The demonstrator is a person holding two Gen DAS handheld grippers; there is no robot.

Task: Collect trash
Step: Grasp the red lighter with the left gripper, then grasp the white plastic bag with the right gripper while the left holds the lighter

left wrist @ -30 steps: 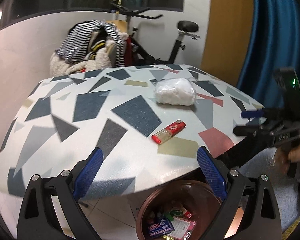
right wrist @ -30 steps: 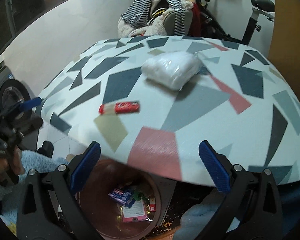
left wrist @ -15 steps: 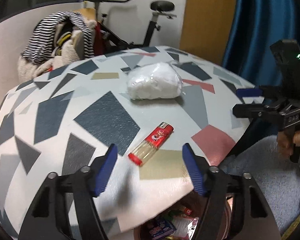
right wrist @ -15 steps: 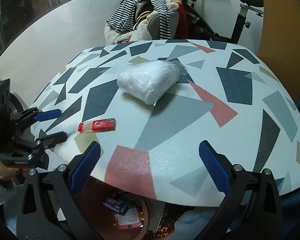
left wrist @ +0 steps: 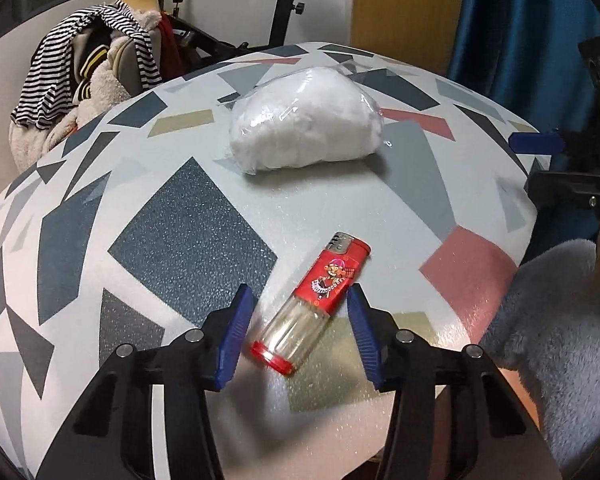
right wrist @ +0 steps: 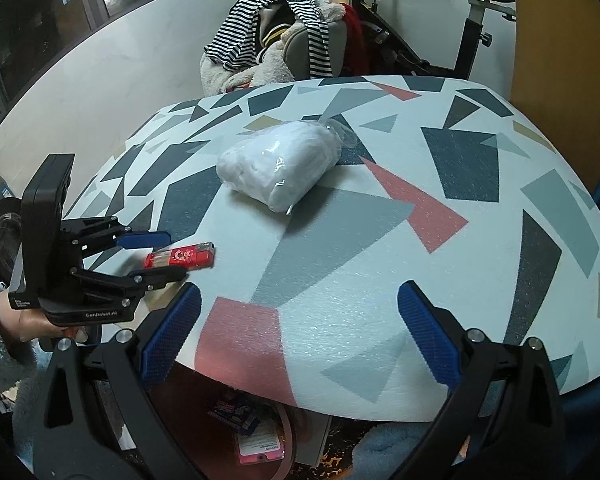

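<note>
My left gripper (left wrist: 298, 322) moved in from table edge, jaws closing around red-and-clear plastic lighter (left wrist: 313, 301) on patterned tabletop (left wrist: 188, 240); pads not yet pressing. Grasp imminent. Right gripper (right wrist: 298, 334) wide open, empty.

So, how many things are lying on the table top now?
2: a red lighter near the front edge, between the closing left gripper's jaws, and a clear bag of white stuffing farther back, mid-table.

Home room: exercise bike (right wrist: 474, 20), clothes-heaped chair (right wrist: 284, 48), curtain (left wrist: 512, 28).
</note>
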